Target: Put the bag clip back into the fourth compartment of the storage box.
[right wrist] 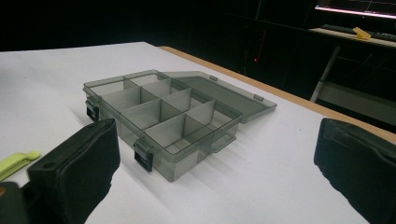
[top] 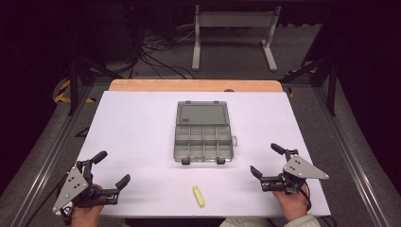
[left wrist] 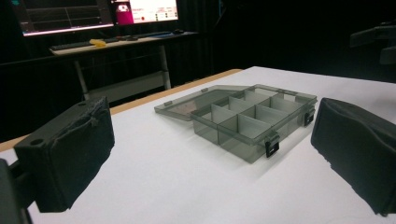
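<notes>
Both hand-held grippers, left point(top: 111, 168) and right point(top: 267, 161), stand jaws apart, empty. Yellow clip point(top: 198, 196) lies between them; approach low and square before lifting toward the open organizer box point(top: 204, 142) ahead.

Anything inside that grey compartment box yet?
The compartment box lies open, lid flat on the table behind it. Every compartment seen through the clear walls looks empty. The yellow-green clip lies outside, in front of it.

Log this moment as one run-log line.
left gripper: open, empty | right gripper: open, empty | compartment box: lid open, mid-table | yellow-green clip: near edge, untouched
</notes>
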Tool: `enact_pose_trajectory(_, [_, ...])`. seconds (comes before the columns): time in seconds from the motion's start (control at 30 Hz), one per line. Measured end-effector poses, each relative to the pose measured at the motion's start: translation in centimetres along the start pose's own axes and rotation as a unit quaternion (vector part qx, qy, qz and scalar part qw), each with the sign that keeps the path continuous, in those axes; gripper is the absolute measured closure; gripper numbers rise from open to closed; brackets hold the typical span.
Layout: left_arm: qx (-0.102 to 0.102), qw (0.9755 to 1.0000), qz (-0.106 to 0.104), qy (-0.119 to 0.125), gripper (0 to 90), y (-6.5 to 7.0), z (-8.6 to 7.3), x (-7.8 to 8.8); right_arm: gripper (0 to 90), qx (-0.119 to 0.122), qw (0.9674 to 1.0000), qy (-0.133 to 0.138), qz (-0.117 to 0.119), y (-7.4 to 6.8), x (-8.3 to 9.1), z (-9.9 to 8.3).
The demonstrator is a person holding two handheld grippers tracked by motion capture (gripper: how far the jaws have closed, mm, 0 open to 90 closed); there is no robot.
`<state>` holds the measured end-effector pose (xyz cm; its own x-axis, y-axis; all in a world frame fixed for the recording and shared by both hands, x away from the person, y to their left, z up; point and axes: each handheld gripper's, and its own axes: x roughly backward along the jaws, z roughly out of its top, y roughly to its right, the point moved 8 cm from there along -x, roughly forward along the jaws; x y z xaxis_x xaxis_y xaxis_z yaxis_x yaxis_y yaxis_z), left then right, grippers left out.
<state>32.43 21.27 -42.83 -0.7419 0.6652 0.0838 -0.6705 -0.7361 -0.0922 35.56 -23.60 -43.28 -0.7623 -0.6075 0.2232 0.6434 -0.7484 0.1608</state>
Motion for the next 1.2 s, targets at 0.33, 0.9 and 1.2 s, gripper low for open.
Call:
enact_pose_trajectory(0.33, [-0.003,1.0,-0.001,-0.002,0.2,0.0,-0.1,-0.1,1.0,0.002,1.0,-0.006,0.007,-0.1,-0.3,-0.1])
enact_pose_trajectory(0.9, [-0.003,1.0,0.0,-0.003,0.2,0.0,-0.1,0.0,1.0,-0.001,0.9995,-0.016,0.026,-0.9,-1.3,1.2])
enact_pose_trajectory(1.2, [-0.003,1.0,0.0,-0.003,0.2,0.0,-0.1,0.0,1.0,0.001,0.9979,-0.02,0.061,-2.6,-3.1,3.0])
